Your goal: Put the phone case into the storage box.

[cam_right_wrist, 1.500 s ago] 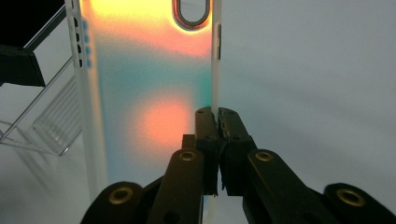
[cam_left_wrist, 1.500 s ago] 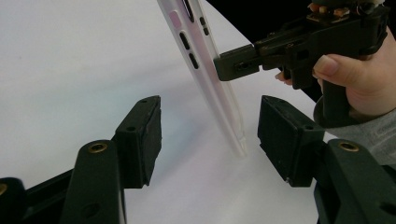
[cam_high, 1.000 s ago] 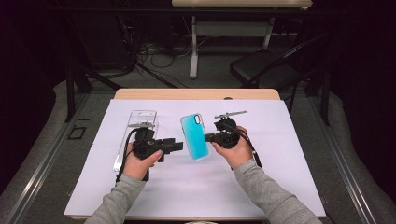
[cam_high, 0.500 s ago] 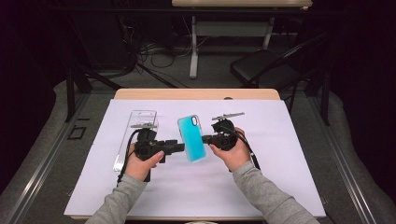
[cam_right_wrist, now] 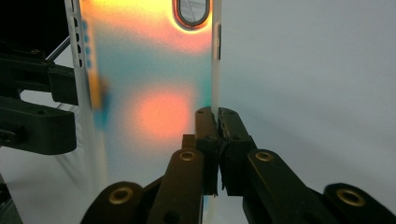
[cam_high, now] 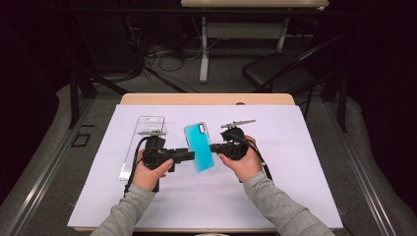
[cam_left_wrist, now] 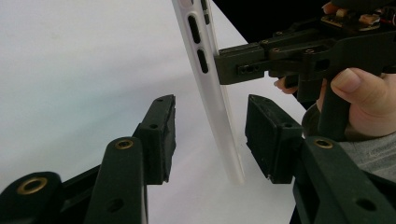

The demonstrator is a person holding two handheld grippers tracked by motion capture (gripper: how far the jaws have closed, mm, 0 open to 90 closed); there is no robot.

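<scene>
Handover grip on the phone case, held clear of the table

The turquoise, translucent-edged plastic phone case (cam_high: pixel 199 146) hangs above the white table cover (cam_high: pixel 295 187), between both tools. The right gripper (cam_high: pixel 214 147) is pressed together on the case's right rim. The left gripper (cam_high: pixel 193 155) stands spread, its jaws either side of the opposite white edge, not touching. Judged step: taking a second grip. Centre the rim between both pads (cam_left_wrist: pixel 164 135) before pinching; avoid the button cut-outs; maintain the right-hand pinch until the left one bites. The clear plastic packaging box (cam_high: pixel 142 142) lies left of the hands.
</scene>
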